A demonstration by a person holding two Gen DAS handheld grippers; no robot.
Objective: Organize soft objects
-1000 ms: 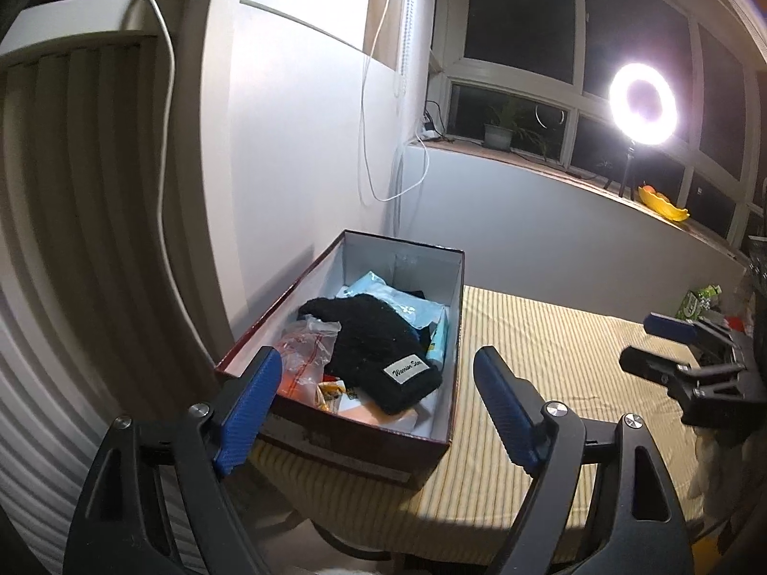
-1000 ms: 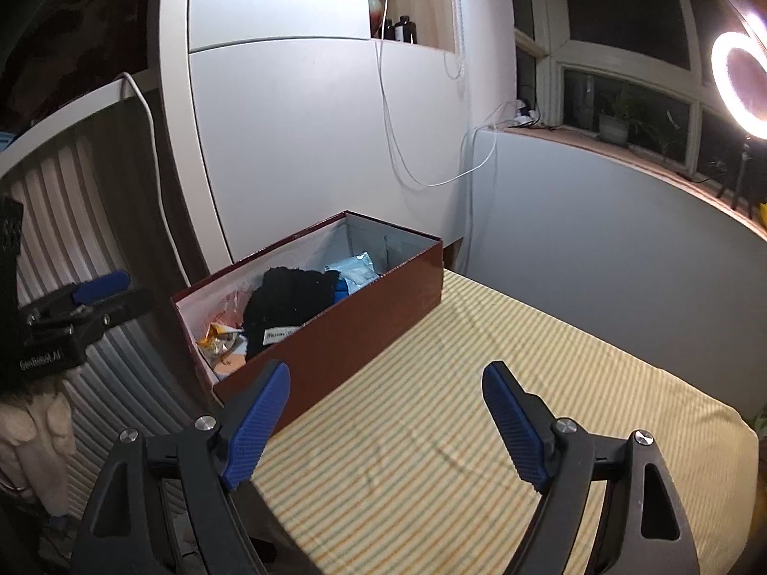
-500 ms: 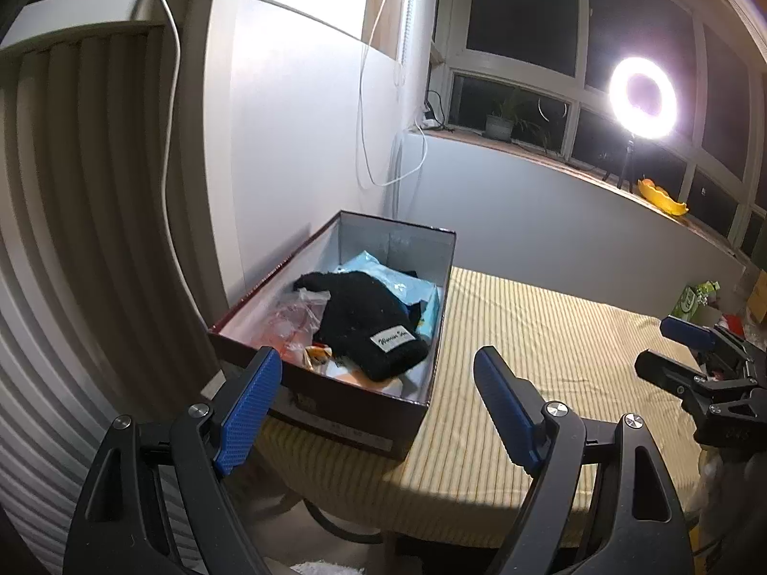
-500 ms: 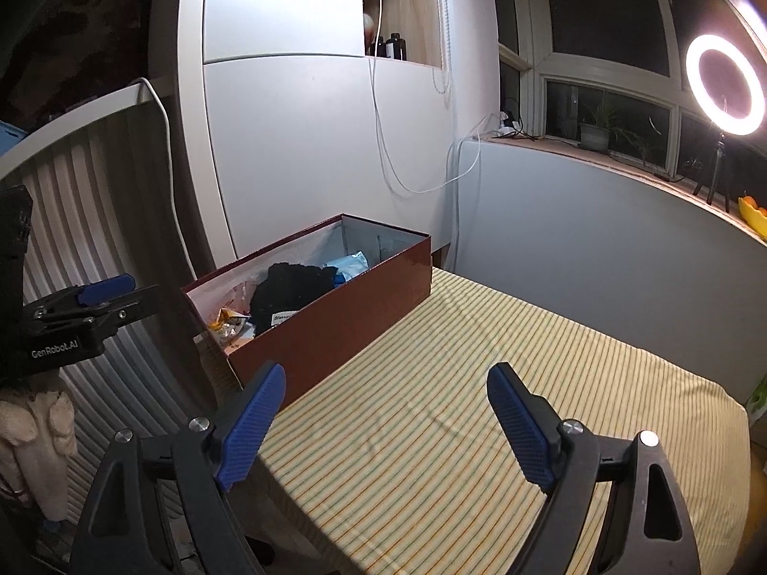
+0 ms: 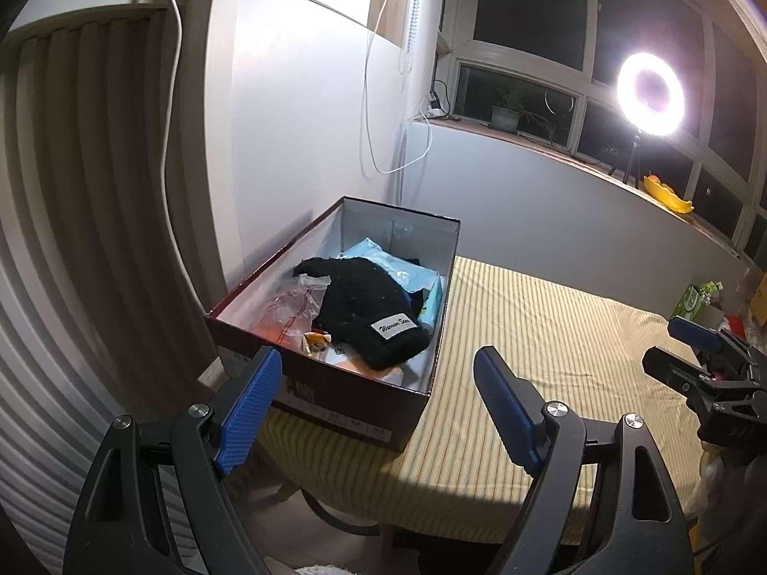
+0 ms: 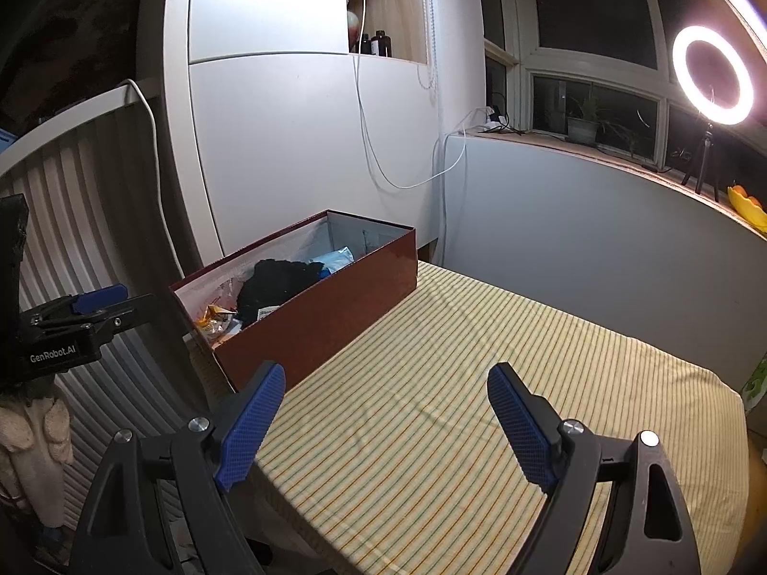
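Observation:
A dark red box (image 5: 335, 402) stands at the left corner of the striped table (image 5: 551, 335). In it lie a black knit glove with a white label (image 5: 369, 306), a light blue packet (image 5: 393, 263) and clear plastic bags (image 5: 292, 306). My left gripper (image 5: 376, 405) is open and empty, held back from the box's near end. My right gripper (image 6: 386, 419) is open and empty above the table's front edge. The box (image 6: 331, 306) and glove (image 6: 273, 282) also show in the right wrist view, as does the left gripper (image 6: 96, 306).
A white cabinet (image 6: 287, 143) and a ribbed panel (image 5: 72, 239) stand behind and left of the box. A lit ring light (image 5: 649, 93) and a yellow bowl (image 5: 668, 191) are on the window sill. A green carton (image 5: 692, 297) sits at the table's far right.
Both grippers have drawn back and up from the table, so the box looks smaller and farther. Both stay open and empty. The box contents have not moved.

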